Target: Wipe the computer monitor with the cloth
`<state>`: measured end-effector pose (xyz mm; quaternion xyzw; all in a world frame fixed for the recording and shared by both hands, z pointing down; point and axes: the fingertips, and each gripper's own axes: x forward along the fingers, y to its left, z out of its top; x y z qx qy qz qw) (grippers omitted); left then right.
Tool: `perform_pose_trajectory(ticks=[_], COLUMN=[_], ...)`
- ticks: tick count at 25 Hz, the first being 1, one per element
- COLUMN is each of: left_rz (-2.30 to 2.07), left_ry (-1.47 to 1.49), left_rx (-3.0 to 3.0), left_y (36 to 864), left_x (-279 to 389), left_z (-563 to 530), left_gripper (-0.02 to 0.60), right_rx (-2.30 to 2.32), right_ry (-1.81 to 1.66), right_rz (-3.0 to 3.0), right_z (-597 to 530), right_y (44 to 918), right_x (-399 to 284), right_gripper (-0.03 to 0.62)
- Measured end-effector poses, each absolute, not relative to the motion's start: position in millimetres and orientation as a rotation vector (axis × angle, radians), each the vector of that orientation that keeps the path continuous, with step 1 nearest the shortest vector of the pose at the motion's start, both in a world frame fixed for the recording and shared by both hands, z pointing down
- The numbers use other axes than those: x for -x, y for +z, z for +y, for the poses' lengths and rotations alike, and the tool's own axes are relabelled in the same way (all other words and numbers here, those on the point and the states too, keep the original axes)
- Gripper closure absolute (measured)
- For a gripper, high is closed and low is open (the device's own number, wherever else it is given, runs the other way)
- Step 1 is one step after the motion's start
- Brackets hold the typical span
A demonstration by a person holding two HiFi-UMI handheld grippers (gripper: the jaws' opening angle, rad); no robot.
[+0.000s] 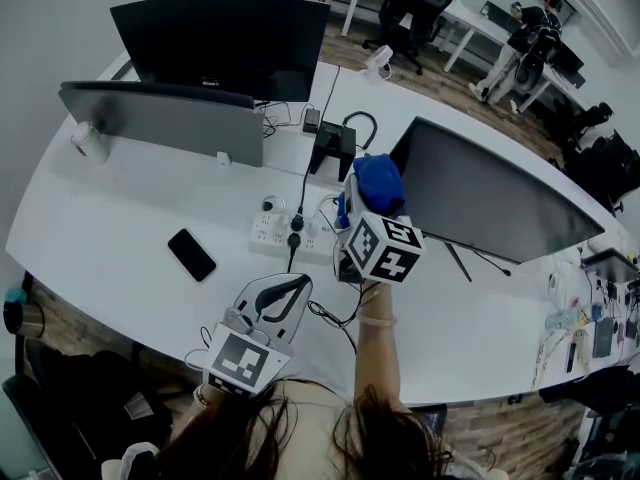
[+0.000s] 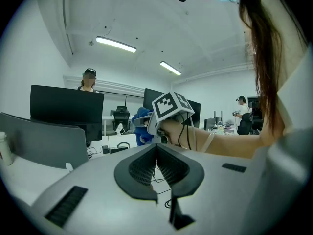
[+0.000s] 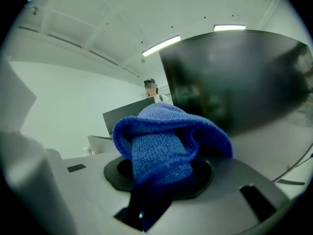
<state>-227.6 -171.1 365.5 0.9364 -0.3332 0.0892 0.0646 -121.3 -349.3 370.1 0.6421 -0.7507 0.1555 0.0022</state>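
Over the middle of the white desk (image 1: 120, 268), we hold the right gripper (image 1: 368, 203) raised, its jaws clamped on a bunched blue microfibre cloth (image 1: 378, 181). In the right gripper view the cloth (image 3: 166, 131) fills the gap between the jaws and folds over forward, so its soft face leads. The wide dark computer monitor (image 1: 495, 203) stands toward the right end of the desk, and the cloth sits just beside its left edge. From the right gripper view the monitor's glossy screen (image 3: 234, 77) looms close ahead and to the right, though we cannot tell whether cloth and glass are touching.

Our left gripper (image 1: 283, 293) hangs low near the near edge of the desk. Its jaws (image 2: 157, 155) are pressed together with nothing between them.

We judge that the cloth is in hand and brought up to the screen, while the wiping itself is about to begin or is only at its first edge. Next we would press the folded cloth flat on the glass by the left edge and sweep it toward the right in even passes. The pressure should be light enough that the monitor does not tip on its stand. We should also stay clear of the white power strip (image 1: 288, 233) and its black cables (image 1: 335, 318) below.
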Motion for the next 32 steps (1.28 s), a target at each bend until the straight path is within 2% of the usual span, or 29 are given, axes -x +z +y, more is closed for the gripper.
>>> perform_pose_trajectory(ticks=[32], left_rz=[-1.009], left_ry=[0.26], left_rx=[-2.815], left_y=[369.3], left_x=[230.6], left_z=[-177.2], left_gripper=[0.572], right_rx=[-2.046], right_ry=[0.402], right_rz=[-2.433], right_z=[-346.8], right_y=[322.2], right_x=[120.3], right_gripper=[0.451])
